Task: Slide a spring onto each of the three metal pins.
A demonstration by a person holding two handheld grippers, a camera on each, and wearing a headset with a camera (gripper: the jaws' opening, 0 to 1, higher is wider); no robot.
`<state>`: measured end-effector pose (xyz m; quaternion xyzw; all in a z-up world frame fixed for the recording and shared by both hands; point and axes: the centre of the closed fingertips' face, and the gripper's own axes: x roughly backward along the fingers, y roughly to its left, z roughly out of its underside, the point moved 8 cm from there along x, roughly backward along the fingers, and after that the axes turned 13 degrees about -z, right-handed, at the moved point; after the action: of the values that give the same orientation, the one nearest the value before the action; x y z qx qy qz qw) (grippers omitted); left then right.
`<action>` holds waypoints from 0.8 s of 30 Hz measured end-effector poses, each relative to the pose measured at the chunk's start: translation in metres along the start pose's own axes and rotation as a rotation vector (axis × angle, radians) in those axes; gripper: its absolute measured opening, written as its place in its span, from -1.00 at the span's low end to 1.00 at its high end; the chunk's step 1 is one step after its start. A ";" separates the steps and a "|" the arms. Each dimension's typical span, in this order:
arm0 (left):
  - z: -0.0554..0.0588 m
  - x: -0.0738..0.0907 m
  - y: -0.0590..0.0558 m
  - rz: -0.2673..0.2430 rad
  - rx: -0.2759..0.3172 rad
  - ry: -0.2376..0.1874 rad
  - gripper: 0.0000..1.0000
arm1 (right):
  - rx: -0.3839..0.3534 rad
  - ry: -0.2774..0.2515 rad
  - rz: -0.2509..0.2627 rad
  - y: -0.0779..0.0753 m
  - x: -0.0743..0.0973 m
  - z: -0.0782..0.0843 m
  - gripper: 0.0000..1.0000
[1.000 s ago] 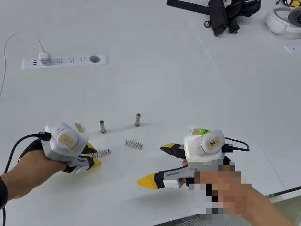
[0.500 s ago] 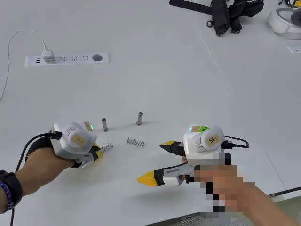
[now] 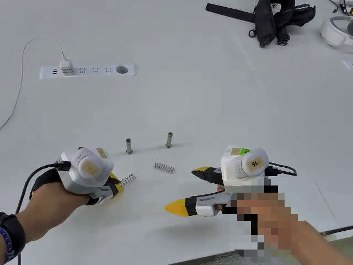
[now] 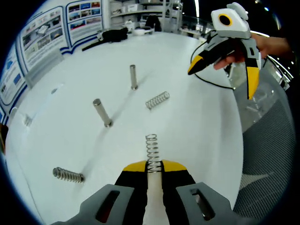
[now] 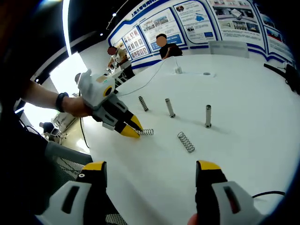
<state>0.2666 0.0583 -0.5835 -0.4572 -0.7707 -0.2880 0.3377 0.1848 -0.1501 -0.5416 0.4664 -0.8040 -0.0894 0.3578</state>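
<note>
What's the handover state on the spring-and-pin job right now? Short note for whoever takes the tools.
Left tool: shut on a spring that sticks out ahead of its tips.
Right tool: open, holding nothing.
Two pins stand upright, the near pin and the far pin, both bare. A loose spring lies flat beside them, and another spring lies flat off to the left tool's side.
Done: one spring gripped.
Left: seat it on a pin, then the others.
</note>
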 end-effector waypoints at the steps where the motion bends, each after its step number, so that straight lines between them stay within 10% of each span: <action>1: 0.001 0.002 -0.001 0.000 0.002 -0.003 -0.81 | 0.001 0.003 -0.004 0.001 -0.001 0.000 0.57; 24: -0.004 0.051 -0.023 0.027 -0.017 -0.098 -0.80 | 0.074 0.021 -0.133 0.020 -0.030 -0.022 0.34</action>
<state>0.2289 0.0718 -0.5438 -0.4839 -0.7776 -0.2672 0.2997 0.1948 -0.1103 -0.5308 0.5325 -0.7703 -0.0783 0.3420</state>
